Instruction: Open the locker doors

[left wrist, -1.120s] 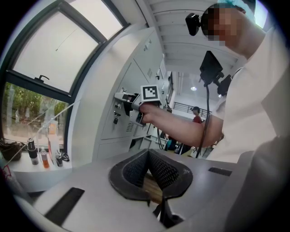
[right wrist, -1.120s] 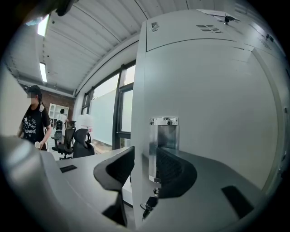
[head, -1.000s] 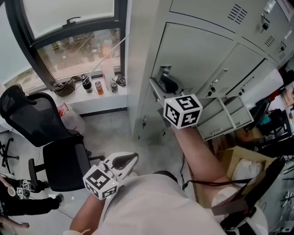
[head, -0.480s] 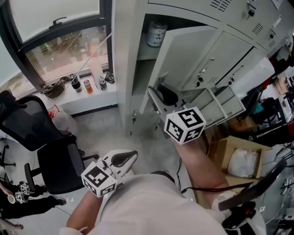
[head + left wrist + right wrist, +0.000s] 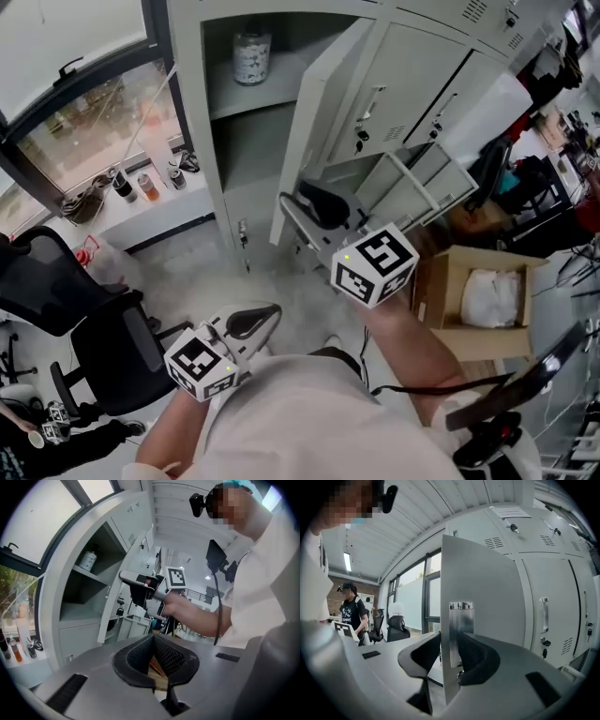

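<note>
The grey locker door (image 5: 323, 103) stands swung out from its compartment. My right gripper (image 5: 305, 208) is shut on the door's free edge; in the right gripper view the door edge (image 5: 478, 602) and its metal handle plate (image 5: 461, 630) sit between the jaws of the right gripper (image 5: 452, 651). The open compartment shows a shelf with a jar (image 5: 251, 54) on it. My left gripper (image 5: 251, 323) hangs low by my body, shut with nothing held; it is the left gripper (image 5: 157, 660) that looks toward the right gripper (image 5: 140, 590) and the jar (image 5: 88, 560).
Closed locker doors (image 5: 422, 75) continue to the right, and a lower door (image 5: 412, 187) hangs open behind my right arm. A cardboard box (image 5: 478, 295) lies at the right, a black office chair (image 5: 84, 319) at the left, bottles on the window sill (image 5: 141, 183).
The door has swung from nearly closed to wide open, baring the shelf and jar. My right gripper moved with it, left and toward me. The left gripper stayed put.
</note>
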`<state>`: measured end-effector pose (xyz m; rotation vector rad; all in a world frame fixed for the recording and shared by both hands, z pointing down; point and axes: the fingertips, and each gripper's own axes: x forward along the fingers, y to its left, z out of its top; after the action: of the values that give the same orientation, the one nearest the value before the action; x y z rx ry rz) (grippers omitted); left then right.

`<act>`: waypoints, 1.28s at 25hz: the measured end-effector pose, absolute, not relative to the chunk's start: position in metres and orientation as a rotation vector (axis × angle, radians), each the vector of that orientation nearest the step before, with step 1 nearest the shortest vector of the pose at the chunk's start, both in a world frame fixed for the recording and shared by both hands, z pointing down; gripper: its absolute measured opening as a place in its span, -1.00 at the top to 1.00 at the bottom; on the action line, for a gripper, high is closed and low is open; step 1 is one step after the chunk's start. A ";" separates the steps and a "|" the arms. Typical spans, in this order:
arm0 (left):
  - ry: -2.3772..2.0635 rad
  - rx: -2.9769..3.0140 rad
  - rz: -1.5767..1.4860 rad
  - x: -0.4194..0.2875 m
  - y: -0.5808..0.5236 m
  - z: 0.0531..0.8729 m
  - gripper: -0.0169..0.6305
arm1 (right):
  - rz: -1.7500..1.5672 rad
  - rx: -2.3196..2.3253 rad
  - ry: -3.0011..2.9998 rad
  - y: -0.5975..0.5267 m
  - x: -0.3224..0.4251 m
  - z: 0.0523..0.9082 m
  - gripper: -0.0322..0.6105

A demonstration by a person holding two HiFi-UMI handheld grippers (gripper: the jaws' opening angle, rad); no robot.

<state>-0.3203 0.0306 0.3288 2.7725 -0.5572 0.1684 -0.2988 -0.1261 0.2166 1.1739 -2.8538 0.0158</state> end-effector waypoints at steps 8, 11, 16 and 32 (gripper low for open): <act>-0.469 2.794 0.201 -0.261 0.034 0.329 0.92 | 0.024 1.148 -2.867 -0.104 -0.243 0.216 0.56; -0.457 2.790 0.199 -0.233 0.035 0.328 0.92 | 0.032 1.124 -2.863 -0.099 -0.217 0.218 0.56; -0.452 2.796 0.194 -0.190 0.041 0.326 0.92 | 0.032 1.096 -2.864 -0.087 -0.178 0.219 0.58; -0.644 2.751 0.225 -0.090 0.049 0.326 0.92 | 0.046 0.976 -2.943 -0.103 -0.071 0.221 0.69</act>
<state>-0.0904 0.0486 0.3263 2.7505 -0.6438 0.2247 -0.0707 -0.1027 0.2208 0.9757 -2.9429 0.0462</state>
